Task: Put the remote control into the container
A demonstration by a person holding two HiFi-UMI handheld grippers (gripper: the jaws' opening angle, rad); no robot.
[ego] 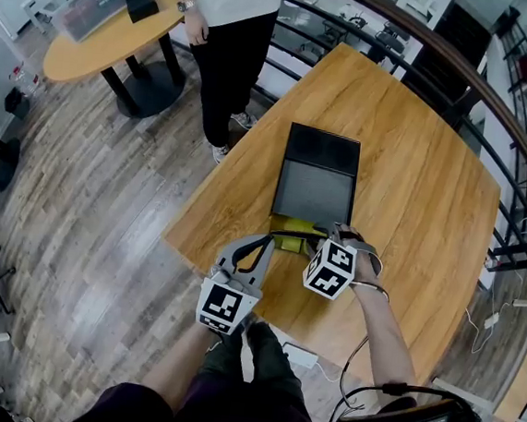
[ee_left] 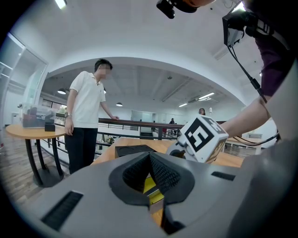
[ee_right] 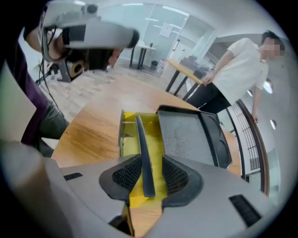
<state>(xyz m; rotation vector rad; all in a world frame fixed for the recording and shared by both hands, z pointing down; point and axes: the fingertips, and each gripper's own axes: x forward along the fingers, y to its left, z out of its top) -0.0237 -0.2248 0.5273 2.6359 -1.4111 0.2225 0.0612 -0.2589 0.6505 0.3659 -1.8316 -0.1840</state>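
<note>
A slim black remote control [ee_right: 142,148] stands on its long edge inside a shallow yellow container [ee_right: 132,135] on the wooden table [ego: 415,174]. My right gripper [ee_right: 146,174] is open around the near end of the remote, with yellow showing between the remote and the right pad. In the head view the right gripper [ego: 316,244] reaches over the yellow container [ego: 290,244] from the right. The left gripper [ego: 273,242] comes to it from the left, and its fingertips [ee_left: 150,155] meet with nothing seen between them. A black tray [ego: 318,178] lies just beyond the yellow container.
A person [ego: 230,26] stands at the table's far left corner. A round table [ego: 93,50] with boxes is behind them. A dark railing [ego: 497,98] curves round the far and right sides. The table's near edge [ego: 238,277] is close below the grippers.
</note>
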